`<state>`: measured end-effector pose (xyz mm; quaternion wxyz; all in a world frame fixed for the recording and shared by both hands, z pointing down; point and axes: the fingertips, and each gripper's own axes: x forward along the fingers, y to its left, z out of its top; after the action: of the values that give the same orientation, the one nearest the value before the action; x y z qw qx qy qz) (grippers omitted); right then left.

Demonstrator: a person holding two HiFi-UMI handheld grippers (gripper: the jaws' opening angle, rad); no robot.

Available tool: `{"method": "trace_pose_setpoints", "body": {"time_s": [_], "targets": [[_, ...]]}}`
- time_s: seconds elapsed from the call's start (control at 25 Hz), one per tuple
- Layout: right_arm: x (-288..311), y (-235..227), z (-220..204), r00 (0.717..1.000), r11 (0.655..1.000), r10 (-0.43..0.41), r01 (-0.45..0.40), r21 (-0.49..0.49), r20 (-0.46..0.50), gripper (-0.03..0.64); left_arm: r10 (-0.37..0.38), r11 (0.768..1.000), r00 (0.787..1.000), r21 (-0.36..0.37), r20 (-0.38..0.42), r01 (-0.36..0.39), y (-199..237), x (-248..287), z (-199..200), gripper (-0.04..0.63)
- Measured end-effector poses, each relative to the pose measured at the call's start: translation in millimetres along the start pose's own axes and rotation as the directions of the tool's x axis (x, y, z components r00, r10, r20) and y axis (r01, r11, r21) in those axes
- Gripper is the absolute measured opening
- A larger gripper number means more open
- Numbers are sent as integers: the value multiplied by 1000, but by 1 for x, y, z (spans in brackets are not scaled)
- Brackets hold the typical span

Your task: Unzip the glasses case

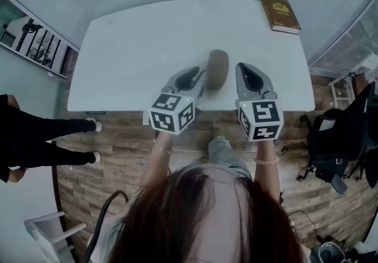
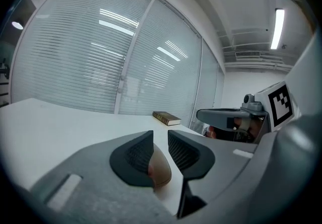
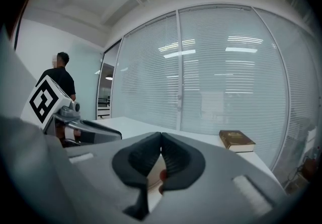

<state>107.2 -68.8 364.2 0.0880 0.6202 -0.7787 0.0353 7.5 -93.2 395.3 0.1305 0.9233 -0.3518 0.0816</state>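
The brown oval glasses case point(image 1: 217, 68) lies near the front edge of the white table point(image 1: 136, 49). My left gripper point(image 1: 201, 76) is just left of it, jaws a little apart and tips close to its side. In the left gripper view the case point(image 2: 161, 170) shows low behind the gap of the left gripper point(image 2: 160, 140), with no pad pressing on it. My right gripper point(image 1: 243, 70) hovers to the right of the case, apart from it. The right gripper point(image 3: 161, 142) has its tips together with nothing gripped; a sliver of the case point(image 3: 161, 174) shows below.
A brown book point(image 1: 280, 13) lies at the table's far right corner. A person's legs point(image 1: 41, 138) stand left of the table. A dark bag and chair point(image 1: 336, 138) sit to the right on the wooden floor. Window blinds point(image 2: 100, 57) line the far wall.
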Motion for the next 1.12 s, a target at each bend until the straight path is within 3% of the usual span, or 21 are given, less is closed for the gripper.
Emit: {"method": "trace_pose_setpoints", "body": {"time_s": [0.64, 1.12], "targets": [[60, -39, -11, 996, 998, 69, -70, -7, -58, 3, -13, 982, 987, -187, -161, -18, 42, 68, -36, 194], [88, -59, -23, 993, 997, 78, -77, 13, -84, 3, -87, 941, 959, -339, -270, -10, 57, 99, -72, 266]]}}
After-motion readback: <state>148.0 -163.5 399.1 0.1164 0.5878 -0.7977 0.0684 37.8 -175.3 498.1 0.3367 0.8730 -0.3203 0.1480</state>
